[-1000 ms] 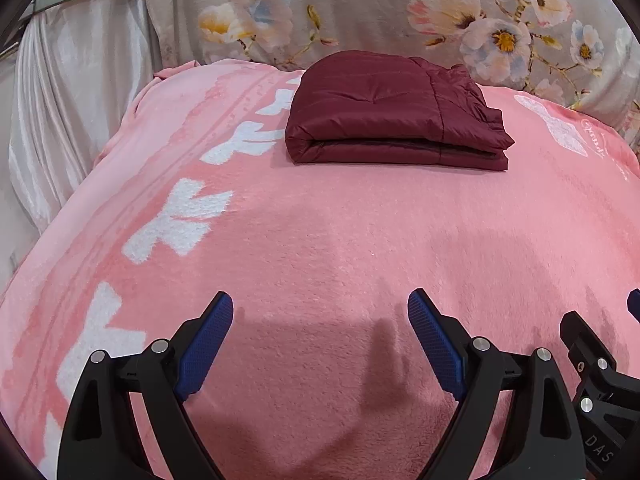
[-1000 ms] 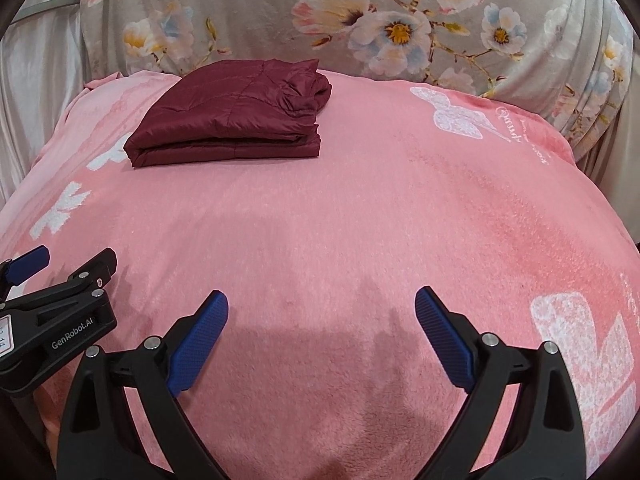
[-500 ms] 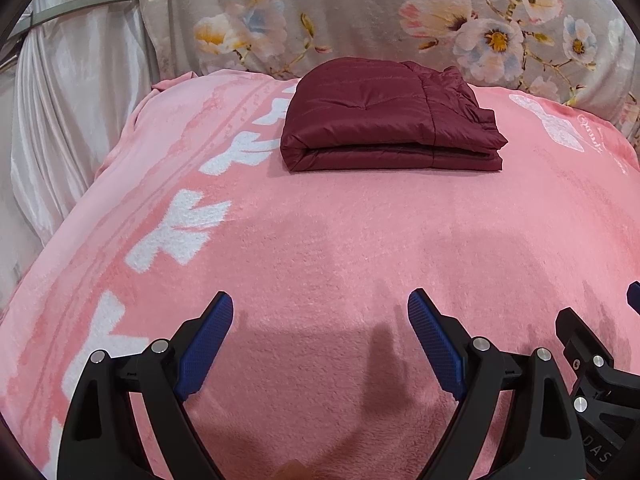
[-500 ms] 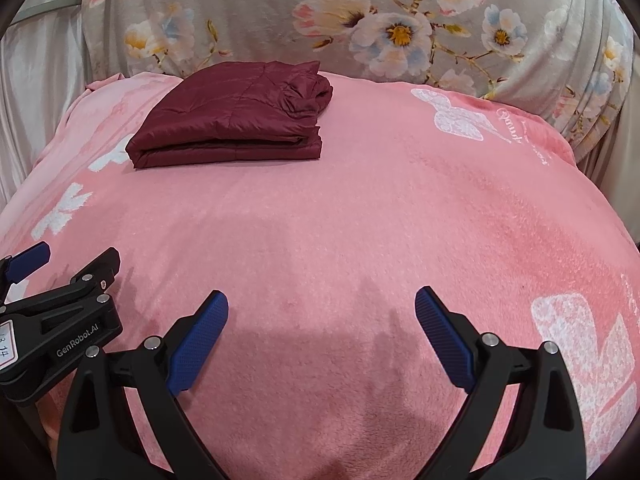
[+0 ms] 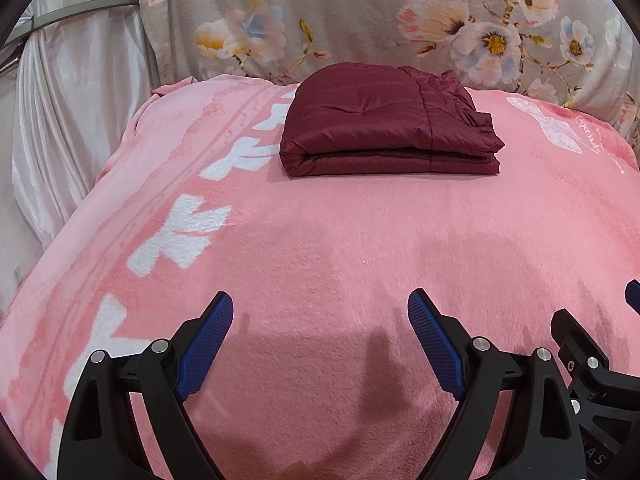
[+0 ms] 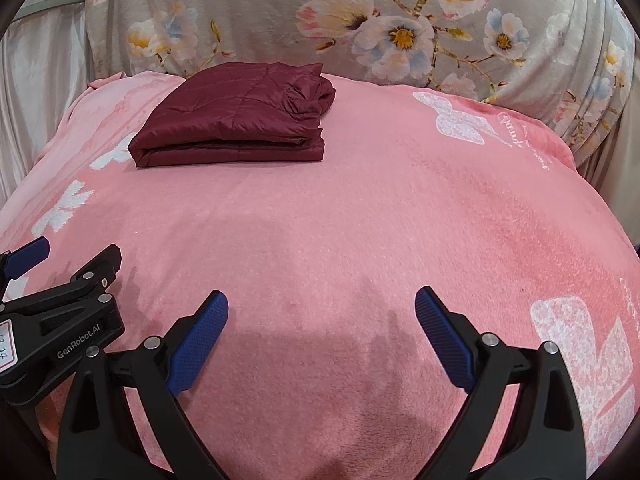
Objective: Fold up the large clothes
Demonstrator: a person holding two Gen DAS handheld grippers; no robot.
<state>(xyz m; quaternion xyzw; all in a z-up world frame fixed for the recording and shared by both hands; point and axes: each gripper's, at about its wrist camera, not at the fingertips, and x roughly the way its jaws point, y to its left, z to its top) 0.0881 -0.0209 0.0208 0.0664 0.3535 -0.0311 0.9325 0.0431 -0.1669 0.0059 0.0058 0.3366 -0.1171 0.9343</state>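
Folded maroon puffer jacket (image 5: 384,124), long axis crosswise on the pink blanket (image 5: 320,248), well ahead of the left gripper (image 5: 320,344) and right gripper (image 6: 322,340), both spread empty; left nearer.

The folded jacket (image 5: 390,126) lies on the blanket (image 5: 360,248), far in front of you, near the back edge. Behind it stands the flowered cushion (image 5: 360,12). Your left gripper (image 5: 320,344) and right gripper (image 6: 322,342) sit side by side near you, well apart from the jacket.
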